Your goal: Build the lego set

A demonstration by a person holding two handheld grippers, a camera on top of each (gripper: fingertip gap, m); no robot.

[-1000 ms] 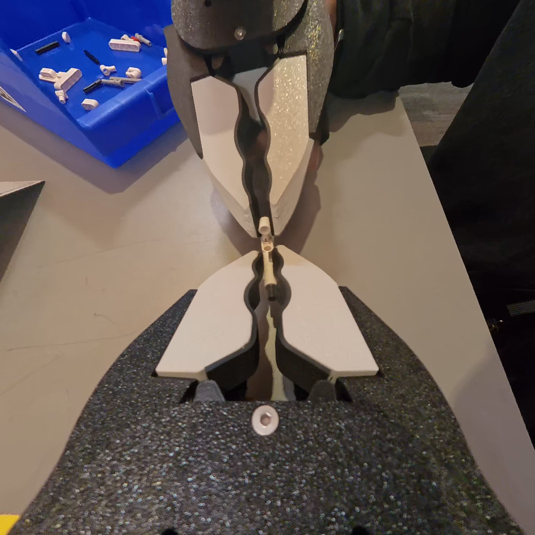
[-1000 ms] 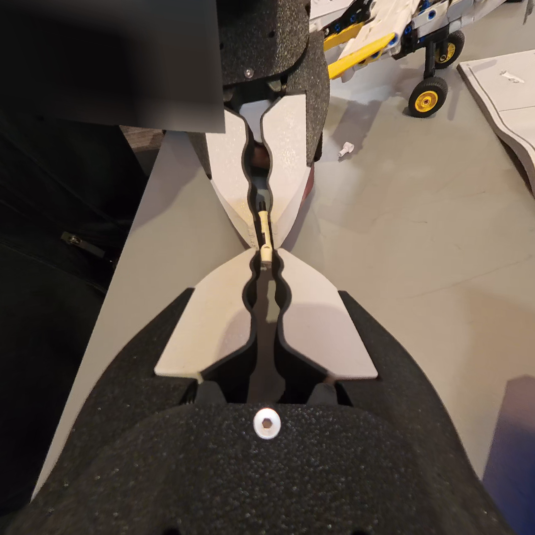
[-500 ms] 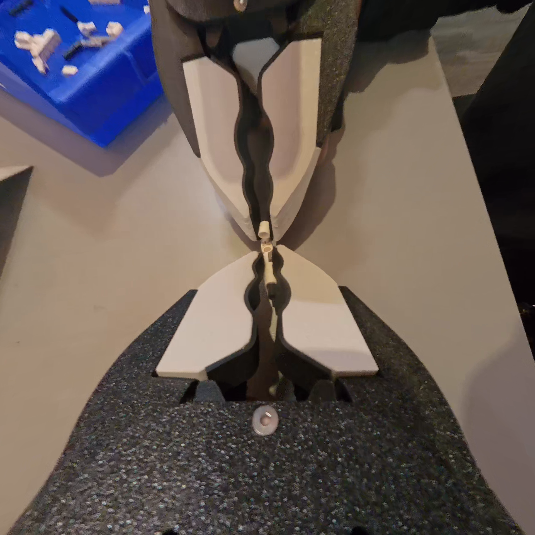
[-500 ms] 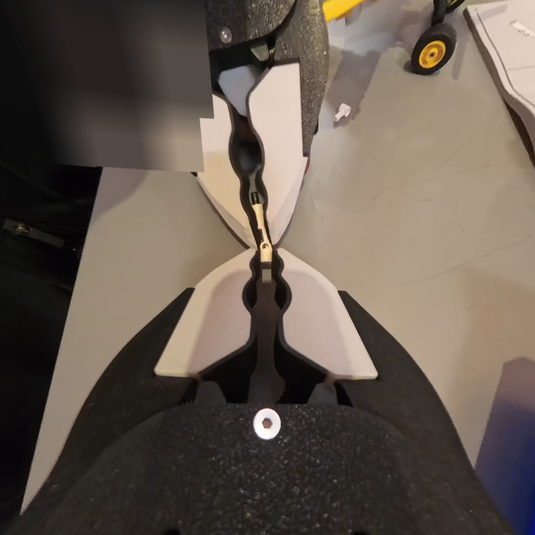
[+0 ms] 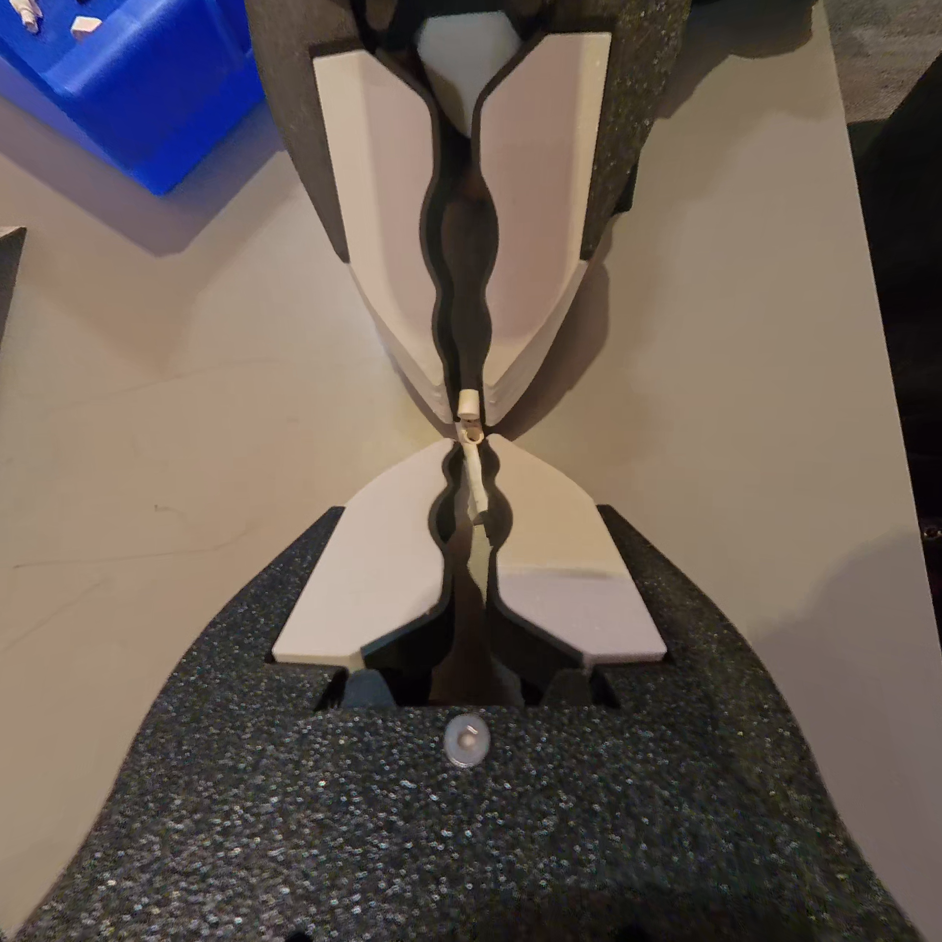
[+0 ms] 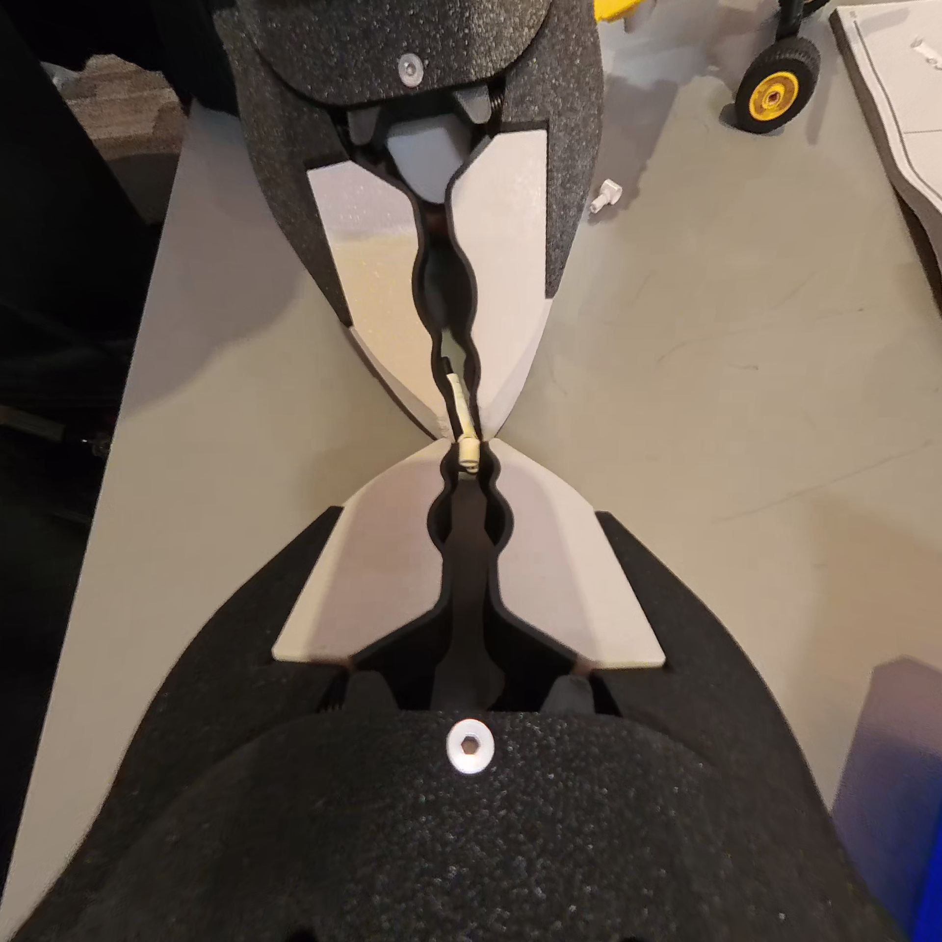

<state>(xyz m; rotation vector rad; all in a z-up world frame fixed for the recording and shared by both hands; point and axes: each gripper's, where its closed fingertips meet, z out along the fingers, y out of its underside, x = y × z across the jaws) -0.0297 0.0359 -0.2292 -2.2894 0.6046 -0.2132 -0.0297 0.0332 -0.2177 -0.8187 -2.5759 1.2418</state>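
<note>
My left gripper (image 5: 471, 447) is shut on a thin white connector rod (image 5: 475, 476) with a dark axle end, which lies slanted between its fingertips. My right gripper (image 6: 466, 449) is shut on a short white sleeve (image 6: 468, 453). The two grippers meet tip to tip above the table. In the left wrist view the right gripper (image 5: 469, 419) comes from the top, and its sleeve (image 5: 468, 405) sits right at the rod's ring end. In the right wrist view the left gripper (image 6: 461, 433) comes from the top with the rod (image 6: 459, 402).
A blue bin (image 5: 127, 102) with small white parts stands at the far left. A yellow-hubbed wheel (image 6: 775, 94) of a brick-built model, a loose white peg (image 6: 606, 196) and a grey board (image 6: 907, 102) lie on the grey table (image 6: 713, 357). The table edge runs close by (image 5: 866, 306).
Both grippers stay shut on their parts and tip to tip. They have closed in on each other slightly; the bin and wheel drift toward the frame edges. The rod now sits more slanted.
</note>
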